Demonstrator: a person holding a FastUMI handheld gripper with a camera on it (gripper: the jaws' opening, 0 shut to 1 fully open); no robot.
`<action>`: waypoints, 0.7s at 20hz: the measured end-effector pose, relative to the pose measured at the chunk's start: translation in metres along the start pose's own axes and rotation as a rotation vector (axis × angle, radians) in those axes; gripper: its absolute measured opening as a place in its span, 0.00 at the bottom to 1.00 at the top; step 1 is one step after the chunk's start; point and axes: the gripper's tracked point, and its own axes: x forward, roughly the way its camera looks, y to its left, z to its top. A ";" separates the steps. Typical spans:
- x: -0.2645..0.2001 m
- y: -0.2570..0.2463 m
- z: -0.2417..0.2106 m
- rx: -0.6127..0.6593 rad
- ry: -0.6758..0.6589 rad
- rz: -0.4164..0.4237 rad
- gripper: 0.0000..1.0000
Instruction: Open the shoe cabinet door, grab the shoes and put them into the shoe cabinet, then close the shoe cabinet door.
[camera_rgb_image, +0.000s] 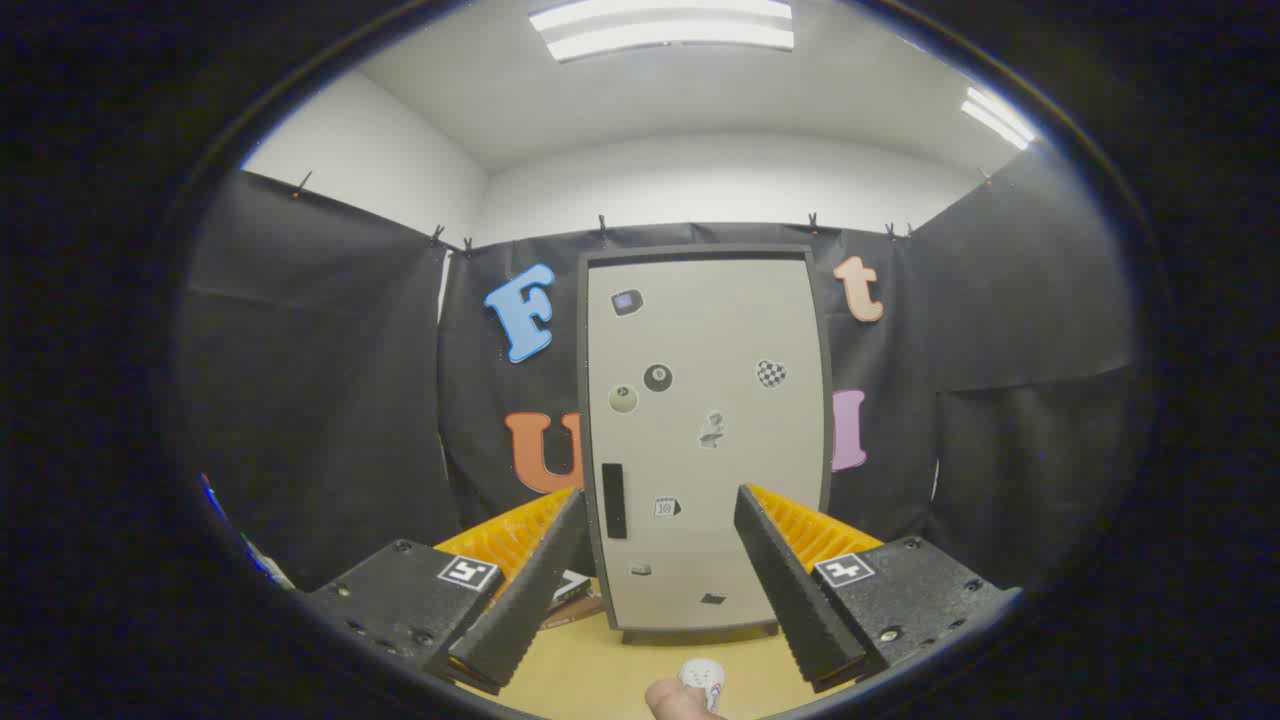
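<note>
The cabinet door (705, 440) is pale beige in a dark grey frame, with a black handle (613, 500) — its stickers include a black ball (657, 377) and a black-and-white checkered heart (770, 373). The table (590, 670) is light yellow wood.

**Count of things in the booth**

One shoe cabinet (705, 440) with one door, shut, bearing one dark handle slot (613, 500) and about eight stickers. One gripper (660, 520), its two fingers spread apart. One fingertip (690, 695) below
</note>
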 end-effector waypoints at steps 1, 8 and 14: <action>-0.002 -0.002 0.001 0.006 -0.002 -0.007 1.00; -0.001 -0.017 -0.009 -0.008 0.038 -0.064 1.00; 0.005 -0.026 -0.026 -0.025 0.066 -0.091 1.00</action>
